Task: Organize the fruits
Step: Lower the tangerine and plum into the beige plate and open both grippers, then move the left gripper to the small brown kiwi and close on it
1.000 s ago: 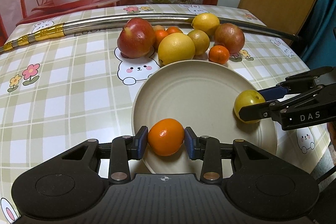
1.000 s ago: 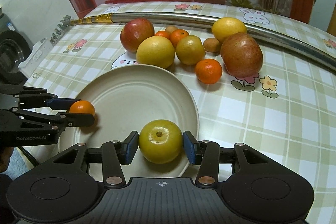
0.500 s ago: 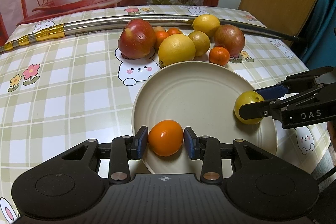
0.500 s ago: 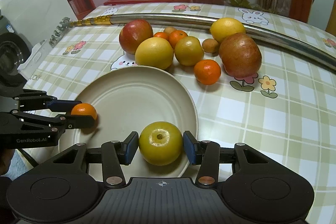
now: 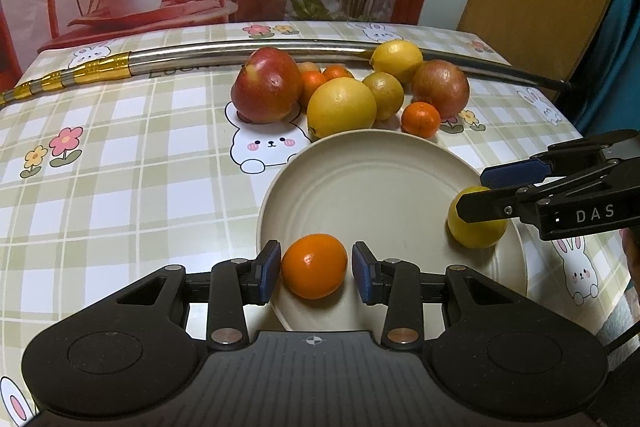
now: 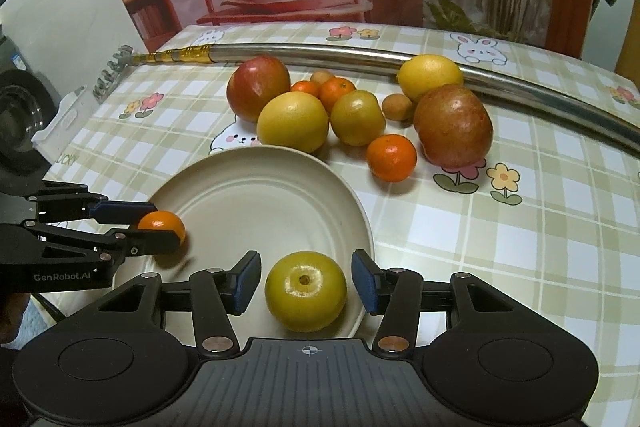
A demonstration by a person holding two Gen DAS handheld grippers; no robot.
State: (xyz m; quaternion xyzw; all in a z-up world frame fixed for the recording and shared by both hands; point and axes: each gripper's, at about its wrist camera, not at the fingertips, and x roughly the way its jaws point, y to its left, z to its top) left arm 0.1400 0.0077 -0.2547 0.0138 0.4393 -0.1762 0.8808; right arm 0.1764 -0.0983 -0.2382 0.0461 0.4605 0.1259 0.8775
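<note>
A cream plate (image 5: 372, 183) (image 6: 256, 195) lies on the checked tablecloth. My left gripper (image 5: 315, 269) (image 6: 160, 223) is open around an orange mandarin (image 5: 314, 265) (image 6: 162, 225) that rests on the plate's near rim, with small gaps beside both pads. My right gripper (image 6: 306, 287) (image 5: 486, 193) is open around a yellow-green fruit (image 6: 306, 289) (image 5: 476, 225) that rests on the plate's right rim, pads clear of it.
Behind the plate lies a cluster of fruit: a red apple (image 5: 266, 87), a big yellow citrus (image 5: 342, 107), a small mandarin (image 5: 420, 119), a reddish apple (image 5: 440, 89), a lemon (image 5: 396, 57). A long steel pipe (image 5: 200, 53) crosses the back of the table.
Both grippers have opened and let go of their fruit, which now sit on the plate. Both have drawn back slightly.
</note>
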